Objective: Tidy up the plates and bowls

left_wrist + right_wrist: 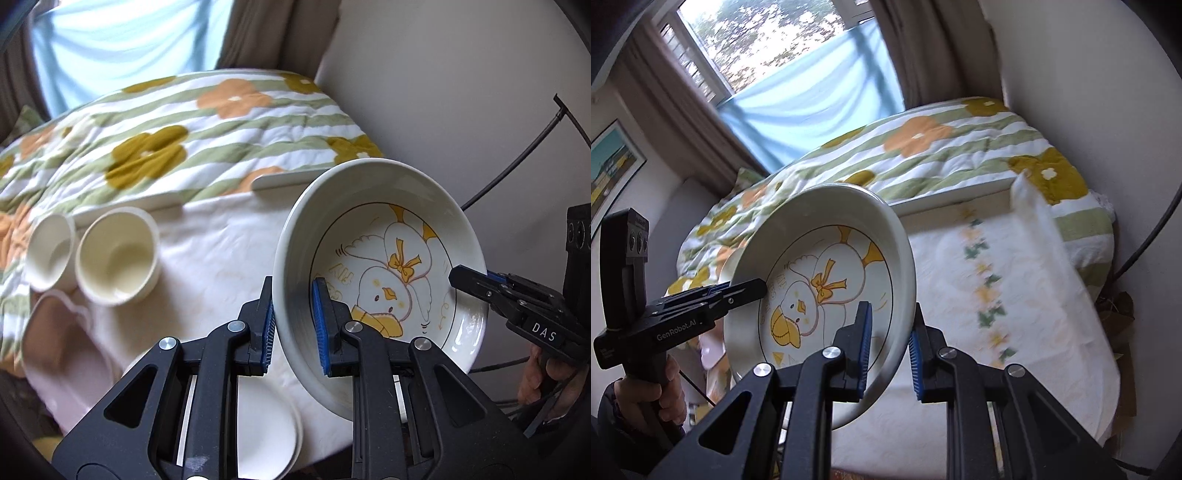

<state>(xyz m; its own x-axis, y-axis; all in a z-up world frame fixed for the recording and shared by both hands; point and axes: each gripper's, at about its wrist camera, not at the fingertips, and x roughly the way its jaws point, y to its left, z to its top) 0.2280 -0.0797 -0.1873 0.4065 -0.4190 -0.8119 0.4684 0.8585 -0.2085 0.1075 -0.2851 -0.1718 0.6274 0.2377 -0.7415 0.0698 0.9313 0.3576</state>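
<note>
A white deep plate with a yellow duck drawing (pixel 384 273) is held tilted above the table by both grippers. My left gripper (pixel 293 321) is shut on its left rim, one pad inside and one outside. My right gripper (pixel 888 350) is shut on the opposite rim; it shows in the left wrist view (pixel 476 284) at the plate's right edge. The plate also fills the middle of the right wrist view (pixel 827 280), where the left gripper (pixel 746 290) grips its far rim. Two cream bowls (pixel 118 254) (pixel 50 254) stand side by side at the left.
A pink heart-shaped dish (pixel 62 354) lies at the left front. A stack of white plates (pixel 266 428) sits below my left gripper. The table has a white embroidered cloth (pixel 990 295). A flowered quilt (pixel 184 136) covers the bed behind. A wall and cables stand at the right.
</note>
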